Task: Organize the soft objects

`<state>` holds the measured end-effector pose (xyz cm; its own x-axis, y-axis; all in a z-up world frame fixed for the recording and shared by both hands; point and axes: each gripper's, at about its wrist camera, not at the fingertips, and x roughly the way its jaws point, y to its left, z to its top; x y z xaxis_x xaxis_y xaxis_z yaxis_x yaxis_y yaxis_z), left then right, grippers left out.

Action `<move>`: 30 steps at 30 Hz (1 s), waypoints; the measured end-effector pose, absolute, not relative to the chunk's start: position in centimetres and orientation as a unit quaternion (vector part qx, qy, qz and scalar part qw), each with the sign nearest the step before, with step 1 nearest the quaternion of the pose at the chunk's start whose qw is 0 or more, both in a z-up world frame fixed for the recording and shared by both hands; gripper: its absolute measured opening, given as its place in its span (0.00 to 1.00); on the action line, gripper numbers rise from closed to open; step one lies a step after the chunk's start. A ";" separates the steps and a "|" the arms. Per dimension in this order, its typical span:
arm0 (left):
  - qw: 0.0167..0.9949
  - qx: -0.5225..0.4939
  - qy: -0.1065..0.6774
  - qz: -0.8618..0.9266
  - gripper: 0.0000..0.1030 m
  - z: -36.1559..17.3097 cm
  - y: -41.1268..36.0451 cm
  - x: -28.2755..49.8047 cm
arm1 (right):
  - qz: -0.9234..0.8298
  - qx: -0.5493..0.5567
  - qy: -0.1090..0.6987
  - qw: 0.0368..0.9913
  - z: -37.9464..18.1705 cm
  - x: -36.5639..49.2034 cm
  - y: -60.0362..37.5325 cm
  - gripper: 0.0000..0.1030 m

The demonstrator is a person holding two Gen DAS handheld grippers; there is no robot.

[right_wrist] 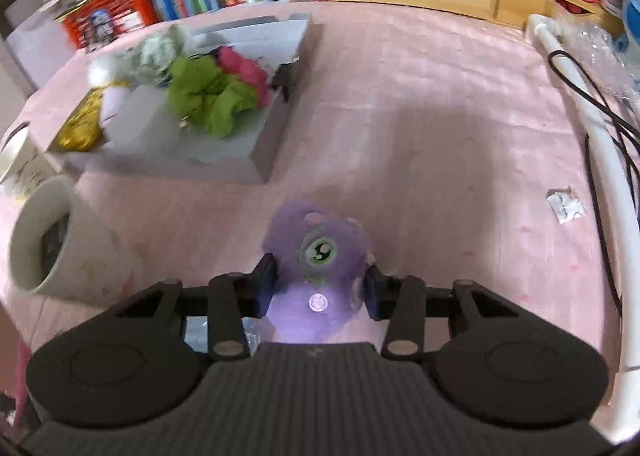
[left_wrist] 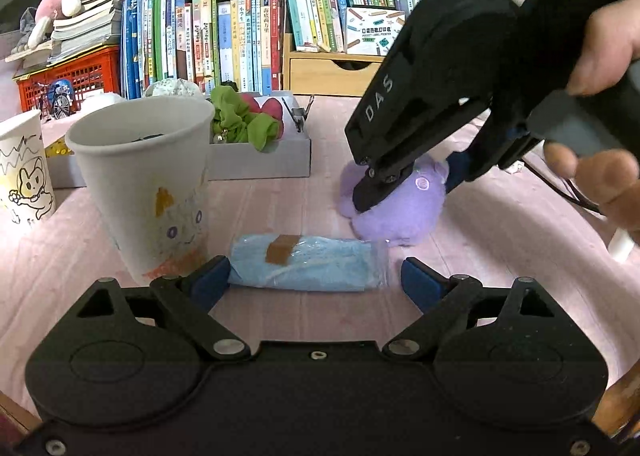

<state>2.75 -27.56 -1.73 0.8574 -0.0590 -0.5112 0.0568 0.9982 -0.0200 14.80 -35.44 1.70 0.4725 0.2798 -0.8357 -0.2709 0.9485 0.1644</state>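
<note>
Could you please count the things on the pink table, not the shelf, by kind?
Paper cups: 2 (plain, cartoon)
Grey box: 1
Purple plush: 1
Blue packet: 1
Paper scrap: 1
Total: 6
The box's contents are too jumbled to count.

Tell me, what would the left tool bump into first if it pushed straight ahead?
Most likely the blue wrapped packet, lying just ahead between the open left tool's fingers; depth is uncertain.

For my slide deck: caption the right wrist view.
Right gripper closed around a purple plush toy on the pink tabletop, grey box of soft items beyond.
</note>
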 end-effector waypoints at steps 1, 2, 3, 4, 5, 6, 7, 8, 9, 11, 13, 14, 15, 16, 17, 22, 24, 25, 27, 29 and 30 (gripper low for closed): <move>0.964 -0.003 0.265 -0.030 0.88 -1.7 -27.5 2.8 | 0.164 0.000 0.486 0.859 2.0 14.6 -35.4 0.44; 0.964 -0.004 0.265 -0.030 0.88 -1.7 -27.5 2.8 | 0.164 -0.005 0.482 0.861 2.2 14.5 -35.2 0.44; 0.964 -0.004 0.266 -0.031 0.88 -1.7 -27.5 2.8 | 0.161 -0.007 0.477 0.864 2.5 14.6 -35.1 0.44; 0.964 -0.003 0.266 -0.031 0.88 -1.7 -27.5 2.8 | 0.158 -0.007 0.473 0.867 2.8 14.8 -35.1 0.44; 0.964 -0.002 0.266 -0.031 0.88 -1.7 -27.5 2.8 | 0.156 -0.004 0.471 0.868 2.9 15.0 -35.1 0.44; 0.964 -0.002 0.266 -0.031 0.88 -1.7 -27.5 2.8 | 0.157 -0.001 0.472 0.867 2.8 15.4 -34.9 0.44; 0.964 -0.001 0.266 -0.032 0.88 -1.8 -27.5 2.8 | 0.161 0.000 0.476 0.865 2.7 15.7 -34.6 0.44; 0.964 0.000 0.265 -0.031 0.88 -1.8 -27.4 2.8 | 0.168 -0.003 0.481 0.861 2.4 15.9 -34.1 0.44; 0.964 0.001 0.265 -0.031 0.88 -1.8 -27.4 2.8 | 0.175 -0.008 0.485 0.857 2.0 16.1 -33.6 0.44; 0.964 0.000 0.266 -0.029 0.88 -1.8 -27.3 2.9 | 0.185 -0.026 0.487 0.853 1.5 15.8 -32.8 0.43; 0.964 -0.002 0.266 -0.029 0.89 -1.7 -27.1 2.9 | 0.193 -0.039 0.483 0.854 1.6 15.3 -32.5 0.43; 0.963 -0.002 0.266 -0.030 0.89 -1.7 -27.1 3.0 | 0.203 -0.028 0.489 0.848 1.6 15.1 -32.8 0.43; 0.963 -0.002 0.267 -0.031 0.89 -1.8 -27.0 3.0 | 0.210 -0.023 0.495 0.843 1.6 14.9 -33.0 0.43; 0.963 0.000 0.267 -0.032 0.89 -1.8 -27.1 3.0 | 0.216 -0.026 0.497 0.840 1.5 14.5 -33.1 0.43; 0.963 0.002 0.266 -0.033 0.89 -1.8 -27.1 3.0 | 0.221 -0.030 0.496 0.839 1.5 14.1 -33.2 0.43; 0.964 0.014 0.261 -0.044 0.87 -2.0 -27.4 2.7 | 0.227 -0.016 0.499 0.836 1.5 13.4 -33.7 0.44; 0.965 0.015 0.259 -0.048 0.85 -2.0 -27.3 2.6 | 0.224 -0.004 0.500 0.836 1.4 13.4 -34.0 0.44; 0.965 0.015 0.258 -0.050 0.84 -2.1 -27.3 2.6 | 0.223 0.002 0.500 0.837 1.3 13.5 -34.1 0.44; 0.965 0.016 0.256 -0.057 0.81 -2.0 -27.2 2.5 | 0.218 0.015 0.498 0.839 1.3 13.4 -34.5 0.44; 0.964 0.013 0.257 -0.063 0.79 -1.9 -27.1 2.5 | 0.212 0.028 0.496 0.842 1.3 13.5 -34.7 0.44; 0.964 0.010 0.257 -0.066 0.78 -1.9 -27.1 2.5 | 0.208 0.034 0.494 0.843 1.4 13.3 -35.0 0.44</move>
